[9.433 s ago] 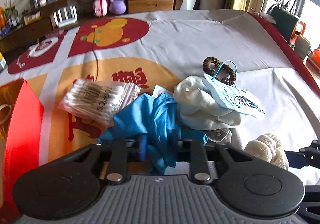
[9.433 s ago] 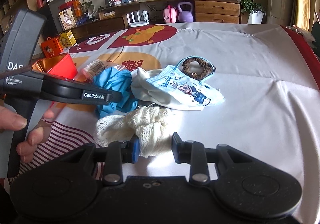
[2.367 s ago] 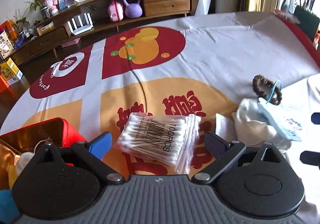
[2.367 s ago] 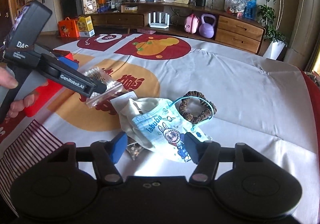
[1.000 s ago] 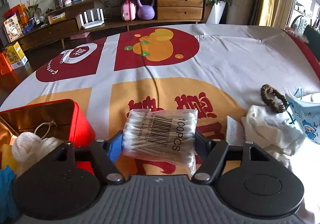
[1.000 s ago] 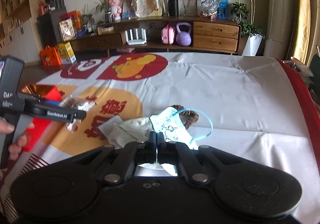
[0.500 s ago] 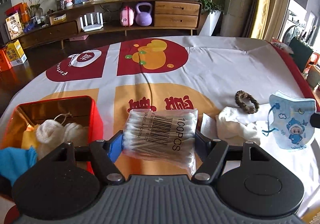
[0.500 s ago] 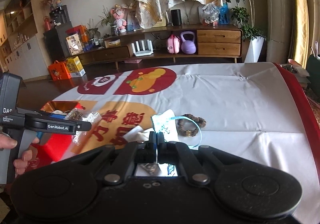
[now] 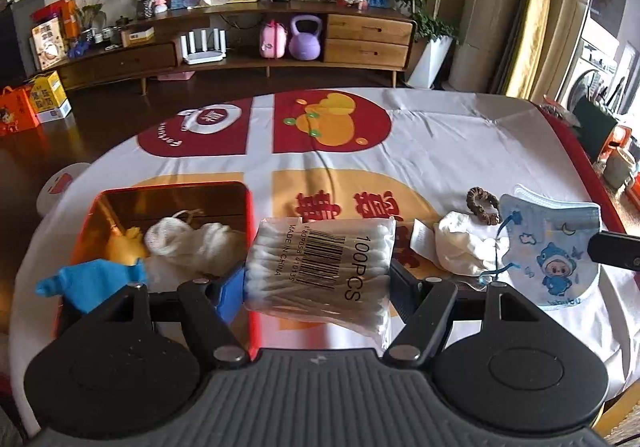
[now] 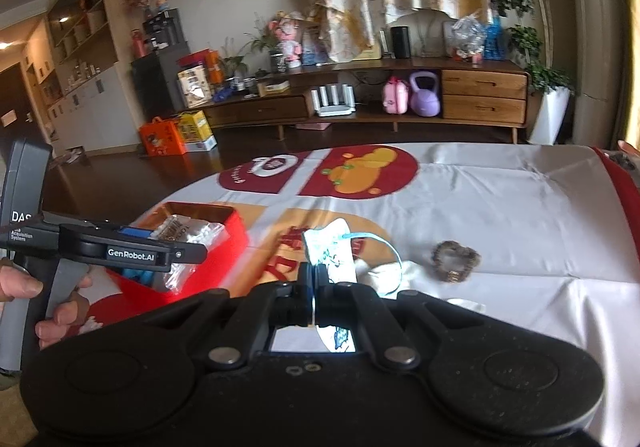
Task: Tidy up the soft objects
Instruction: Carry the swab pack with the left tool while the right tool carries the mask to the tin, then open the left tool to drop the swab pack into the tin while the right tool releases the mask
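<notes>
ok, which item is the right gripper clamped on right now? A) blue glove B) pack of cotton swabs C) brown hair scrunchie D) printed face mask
D: the right gripper has its jaws shut on the edge of the printed face mask, lifted off the cloth; the cotton swab pack sits between the left gripper's fingers, and the scrunchie lies on the table.

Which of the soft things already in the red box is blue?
The blue glove, at the near-left corner of the red box, draped over its edge. The knitted bundle beside it is white, and the piece between them is yellow.
</notes>
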Available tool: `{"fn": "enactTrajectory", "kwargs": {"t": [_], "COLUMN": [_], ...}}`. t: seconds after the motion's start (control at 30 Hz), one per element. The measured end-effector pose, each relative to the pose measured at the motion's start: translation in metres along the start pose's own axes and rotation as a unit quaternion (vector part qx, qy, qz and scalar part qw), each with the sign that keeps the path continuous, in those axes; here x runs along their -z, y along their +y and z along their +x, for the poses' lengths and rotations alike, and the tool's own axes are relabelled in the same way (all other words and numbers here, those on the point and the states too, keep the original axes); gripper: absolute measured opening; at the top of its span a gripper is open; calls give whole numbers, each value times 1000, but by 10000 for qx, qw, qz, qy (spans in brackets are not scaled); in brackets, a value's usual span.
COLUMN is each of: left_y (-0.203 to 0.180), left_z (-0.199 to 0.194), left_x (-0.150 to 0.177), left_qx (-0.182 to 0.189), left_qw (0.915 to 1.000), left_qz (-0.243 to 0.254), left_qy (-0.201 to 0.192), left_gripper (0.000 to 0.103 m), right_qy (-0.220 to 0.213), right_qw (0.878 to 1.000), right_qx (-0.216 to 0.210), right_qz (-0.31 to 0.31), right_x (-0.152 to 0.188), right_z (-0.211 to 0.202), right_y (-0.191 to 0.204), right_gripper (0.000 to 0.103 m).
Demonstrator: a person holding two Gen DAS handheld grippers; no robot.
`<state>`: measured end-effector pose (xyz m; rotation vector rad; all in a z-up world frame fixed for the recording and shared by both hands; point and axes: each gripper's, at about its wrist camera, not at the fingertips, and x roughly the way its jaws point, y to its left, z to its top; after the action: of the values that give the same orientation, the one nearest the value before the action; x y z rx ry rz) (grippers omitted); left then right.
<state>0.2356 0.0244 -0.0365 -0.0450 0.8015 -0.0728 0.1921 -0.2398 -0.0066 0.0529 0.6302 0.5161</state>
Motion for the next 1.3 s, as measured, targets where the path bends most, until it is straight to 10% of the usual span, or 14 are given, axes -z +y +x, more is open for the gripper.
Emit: {"fn": "enactTrajectory", "kwargs": {"t": [0.73,1.3], "left_y": [119,168], "left_z": [-48,8], "left_x": [-10,-25], "left_qx": [-608,-783], "left_qw": [9967,9950], "left_qz": [-457,-611], "left_qy": [-290,-63], "left_gripper": [72,72], "right_qy": [1,491], "right_qw": [9958,9912], "right_qx": [-816,-915], "right_qz": [-422,-819], "right_x": [-43,-33], "right_z": [64,139], "right_y": [120,172], "right_gripper": [0,0]}}
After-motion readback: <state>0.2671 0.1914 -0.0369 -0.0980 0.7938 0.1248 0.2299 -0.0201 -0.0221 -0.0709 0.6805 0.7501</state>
